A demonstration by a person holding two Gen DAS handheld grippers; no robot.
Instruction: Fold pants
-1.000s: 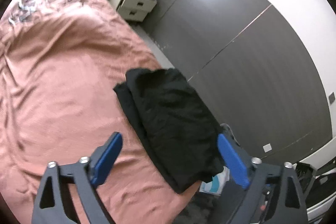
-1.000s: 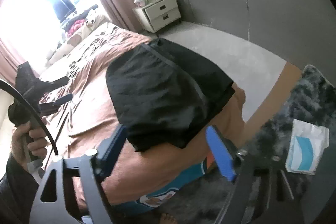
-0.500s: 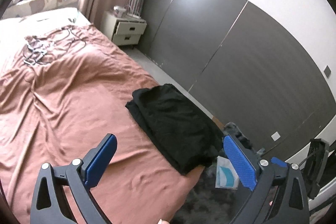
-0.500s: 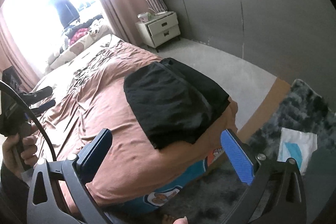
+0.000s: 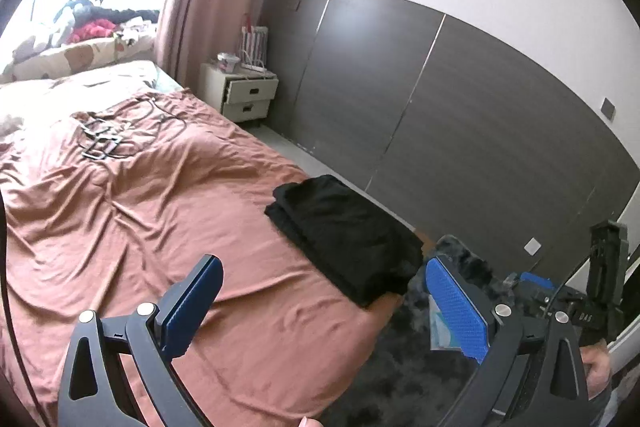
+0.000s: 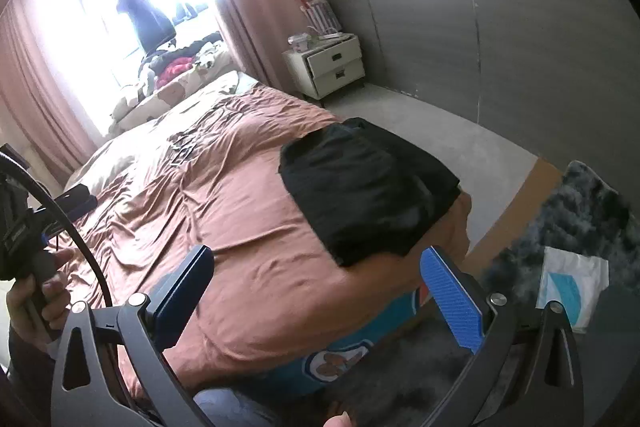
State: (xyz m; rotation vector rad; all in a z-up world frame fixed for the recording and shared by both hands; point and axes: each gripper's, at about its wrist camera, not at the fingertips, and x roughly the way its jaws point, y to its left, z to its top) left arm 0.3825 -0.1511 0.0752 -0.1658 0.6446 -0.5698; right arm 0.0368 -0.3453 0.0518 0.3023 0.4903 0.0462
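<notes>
Right wrist view shows the black pants [image 6: 366,187] folded at the bed [image 6: 240,227] corner nearest the rug [image 6: 592,203]; both the right hand-held gripper [image 6: 316,291] and left hand-held gripper [image 5: 320,303] gape empty (right jaws just widened). Overhanging fabric could slide off.

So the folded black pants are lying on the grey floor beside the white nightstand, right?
Not quite: the folded black pants lie on the brown bedsheet at the bed's corner, not on the grey floor. The right wrist view shows it; the white nightstand stands farther back.
</notes>
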